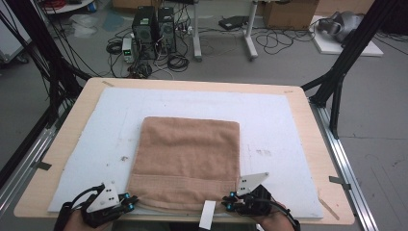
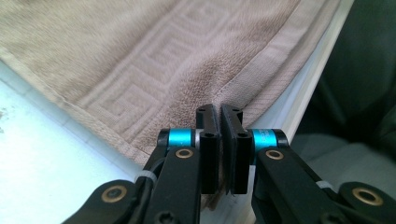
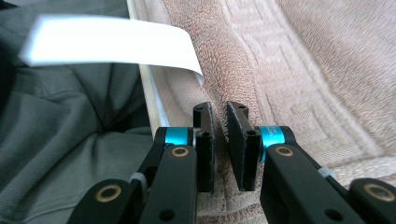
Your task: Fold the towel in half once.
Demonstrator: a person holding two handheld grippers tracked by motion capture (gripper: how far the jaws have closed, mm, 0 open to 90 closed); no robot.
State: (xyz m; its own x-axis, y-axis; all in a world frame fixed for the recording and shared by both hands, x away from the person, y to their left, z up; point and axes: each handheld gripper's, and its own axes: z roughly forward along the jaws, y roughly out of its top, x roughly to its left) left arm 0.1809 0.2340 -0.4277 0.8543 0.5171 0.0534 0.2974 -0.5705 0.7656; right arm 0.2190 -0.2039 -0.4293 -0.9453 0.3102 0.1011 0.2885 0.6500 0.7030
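A folded tan towel (image 1: 187, 161) lies flat on the white mat (image 1: 279, 125) that covers the wooden desk (image 1: 72, 130). Its near hem runs along the 6 o'clock edge of the mat, and a white label (image 1: 208, 214) hangs from that hem over the desk edge.

The left gripper (image 1: 129, 201) sits at the 7 o'clock corner of the towel. In the left gripper view its fingers (image 2: 209, 140) are pressed together on the hem, with the cloth edge pinched between the pads.

The right gripper (image 1: 229, 201) sits at the 5 o'clock corner of the towel, just beside the label at its 3 o'clock side. In the right gripper view its fingers (image 3: 243, 144) are clamped on the thick hem, and a fold of cloth fills the narrow gap between the pads.

Both grippers rest low at the desk edge, each held in a hand entering from 6 o'clock.

The patterned border band of the towel (image 2: 154, 88) runs parallel to the gripped hem.
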